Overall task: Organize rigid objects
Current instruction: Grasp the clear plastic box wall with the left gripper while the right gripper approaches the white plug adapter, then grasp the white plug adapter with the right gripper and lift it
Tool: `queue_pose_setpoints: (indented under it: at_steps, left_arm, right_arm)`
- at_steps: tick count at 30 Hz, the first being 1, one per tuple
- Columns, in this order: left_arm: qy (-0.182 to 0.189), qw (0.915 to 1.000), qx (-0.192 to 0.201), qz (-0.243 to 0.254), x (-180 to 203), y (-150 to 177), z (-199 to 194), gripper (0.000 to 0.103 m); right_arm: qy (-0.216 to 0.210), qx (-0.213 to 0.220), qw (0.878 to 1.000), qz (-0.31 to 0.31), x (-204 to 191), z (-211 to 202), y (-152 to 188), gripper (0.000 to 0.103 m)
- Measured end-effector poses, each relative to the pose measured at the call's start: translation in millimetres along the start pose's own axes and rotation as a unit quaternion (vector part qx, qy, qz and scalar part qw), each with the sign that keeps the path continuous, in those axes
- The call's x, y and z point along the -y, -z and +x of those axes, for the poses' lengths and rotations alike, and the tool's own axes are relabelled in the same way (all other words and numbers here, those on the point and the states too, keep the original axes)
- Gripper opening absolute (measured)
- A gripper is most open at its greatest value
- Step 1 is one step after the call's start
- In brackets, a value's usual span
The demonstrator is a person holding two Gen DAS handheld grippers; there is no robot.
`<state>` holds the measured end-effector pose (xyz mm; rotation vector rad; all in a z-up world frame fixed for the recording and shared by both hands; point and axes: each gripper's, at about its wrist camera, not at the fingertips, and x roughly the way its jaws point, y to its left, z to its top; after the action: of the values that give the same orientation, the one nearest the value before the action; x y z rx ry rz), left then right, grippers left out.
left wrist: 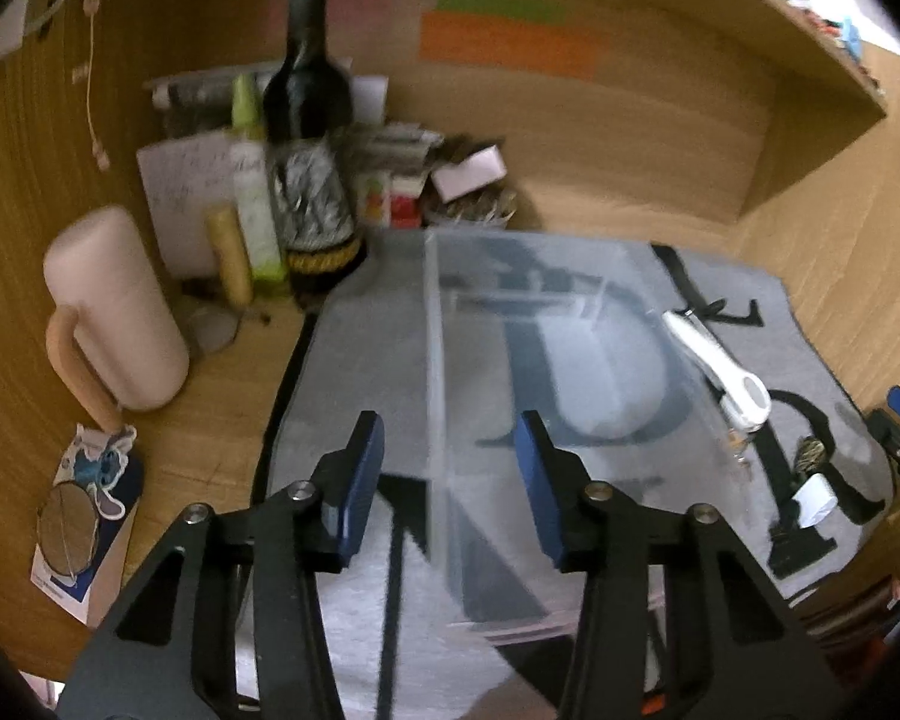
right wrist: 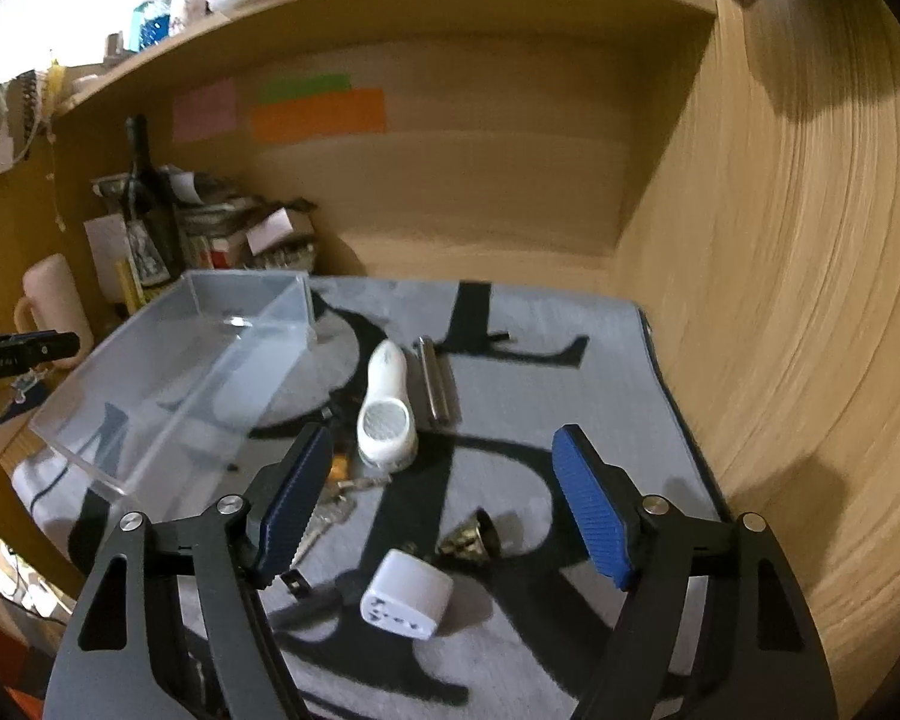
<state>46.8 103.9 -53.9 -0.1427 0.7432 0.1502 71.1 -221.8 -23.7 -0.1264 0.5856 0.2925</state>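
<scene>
1. The left gripper (left wrist: 450,480) is seen part open, nothing pressed; a wall of the clear box (left wrist: 435,360) stands between its pads.
2. The right gripper (right wrist: 444,504) is held wide and empty.
3. A white cube (right wrist: 406,602) lies between and below its fingers; the shaver (right wrist: 384,414) lies ahead.

Left hand-held gripper (left wrist: 450,480) jaws apart, straddling clear box (left wrist: 510,324) wall, pads not touching.
</scene>
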Motion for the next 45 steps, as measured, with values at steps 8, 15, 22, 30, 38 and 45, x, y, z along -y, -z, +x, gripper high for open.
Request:
queue_pose_setpoints:
  at_steps: [8,15,22,30,38,45]
  left_arm:
    - [0.020,0.9977,-0.062,-0.020,-15.7,6.9,30.3,0.020]
    - [0.023,0.9965,-0.080,0.005,-3.2,14.6,37.7,0.007]
    - [0.022,0.9960,-0.086,0.004,-1.2,15.8,46.3,0.006]
    - [0.023,0.9960,-0.086,0.001,-3.0,16.7,45.2,0.006]
    - [0.023,0.9962,-0.084,0.003,-3.8,16.6,45.2,0.006]
    - [0.020,0.9970,-0.074,0.009,-0.9,16.3,44.3,0.006]
  right_arm:
    - [-0.013,-0.039,0.999,-0.015,-5.2,26.1,3.0,0.069]
    - [-0.021,-0.080,0.997,0.003,3.0,35.8,19.0,0.069]
    - [-0.027,-0.115,0.993,0.028,10.4,32.4,39.9,0.069]
    - [-0.052,-0.142,0.988,0.039,7.3,43.5,51.2,0.053]
    - [-0.054,-0.126,0.990,0.036,6.4,39.1,44.9,0.042]
    - [-0.054,-0.084,0.994,0.034,-1.0,31.8,20.7,0.042]
